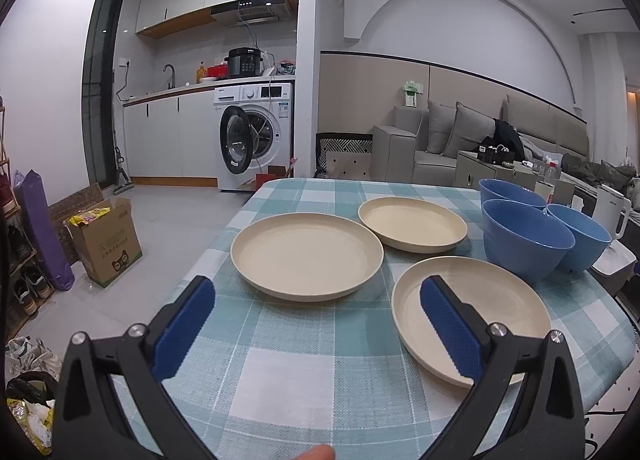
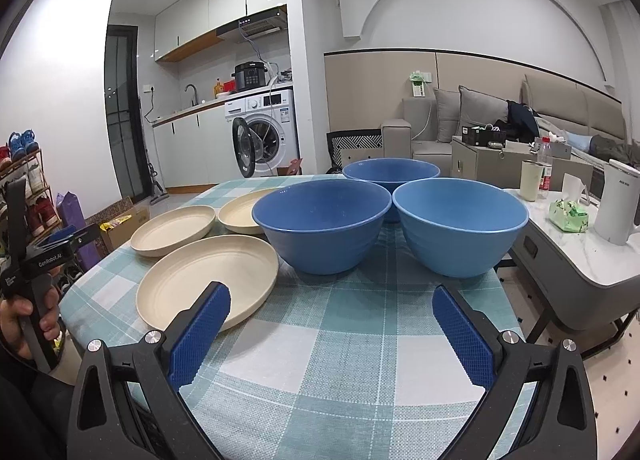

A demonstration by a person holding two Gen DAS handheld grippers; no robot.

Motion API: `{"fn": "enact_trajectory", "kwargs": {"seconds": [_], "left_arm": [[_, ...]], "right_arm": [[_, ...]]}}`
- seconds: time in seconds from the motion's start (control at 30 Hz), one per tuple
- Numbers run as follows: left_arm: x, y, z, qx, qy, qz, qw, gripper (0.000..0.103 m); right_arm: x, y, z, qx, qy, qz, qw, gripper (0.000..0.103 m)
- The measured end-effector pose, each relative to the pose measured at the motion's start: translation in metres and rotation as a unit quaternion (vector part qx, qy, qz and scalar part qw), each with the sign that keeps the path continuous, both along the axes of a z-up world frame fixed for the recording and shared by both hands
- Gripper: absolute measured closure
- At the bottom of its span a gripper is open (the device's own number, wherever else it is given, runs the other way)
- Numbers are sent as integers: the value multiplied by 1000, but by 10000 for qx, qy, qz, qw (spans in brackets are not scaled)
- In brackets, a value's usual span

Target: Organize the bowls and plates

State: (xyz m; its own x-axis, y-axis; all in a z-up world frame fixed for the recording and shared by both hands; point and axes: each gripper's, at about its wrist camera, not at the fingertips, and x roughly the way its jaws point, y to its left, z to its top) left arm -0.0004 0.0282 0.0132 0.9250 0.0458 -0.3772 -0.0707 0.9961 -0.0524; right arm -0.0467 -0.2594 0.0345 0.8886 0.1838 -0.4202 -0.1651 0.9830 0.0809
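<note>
Three cream plates lie apart on the checked tablecloth (image 1: pixel 304 344): a near-left plate (image 1: pixel 307 254), a far plate (image 1: pixel 412 223) and a near-right plate (image 1: pixel 496 300). Three blue bowls stand upright to their right: a near-left bowl (image 2: pixel 322 223), a near-right bowl (image 2: pixel 460 225) and a far bowl (image 2: pixel 391 173). My left gripper (image 1: pixel 316 296) is open and empty above the cloth, its right finger over the near-right plate. My right gripper (image 2: pixel 332 306) is open and empty, in front of the two near bowls.
A grey side table (image 2: pixel 580 256) with a white kettle (image 2: pixel 616 203), a cup (image 2: pixel 531 179) and a green packet (image 2: pixel 568 213) stands right of the table. A cardboard box (image 1: pixel 106 246) and shoes sit on the floor at the left.
</note>
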Motion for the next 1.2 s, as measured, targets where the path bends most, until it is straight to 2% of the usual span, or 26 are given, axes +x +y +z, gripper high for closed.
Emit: {"fn": "enact_trajectory", "kwargs": {"seconds": [1.2], "left_arm": [[6, -3, -7, 203, 75, 92, 9997, 0]], "right_arm": [[3, -9, -4, -38, 57, -123, 9999, 0]]}}
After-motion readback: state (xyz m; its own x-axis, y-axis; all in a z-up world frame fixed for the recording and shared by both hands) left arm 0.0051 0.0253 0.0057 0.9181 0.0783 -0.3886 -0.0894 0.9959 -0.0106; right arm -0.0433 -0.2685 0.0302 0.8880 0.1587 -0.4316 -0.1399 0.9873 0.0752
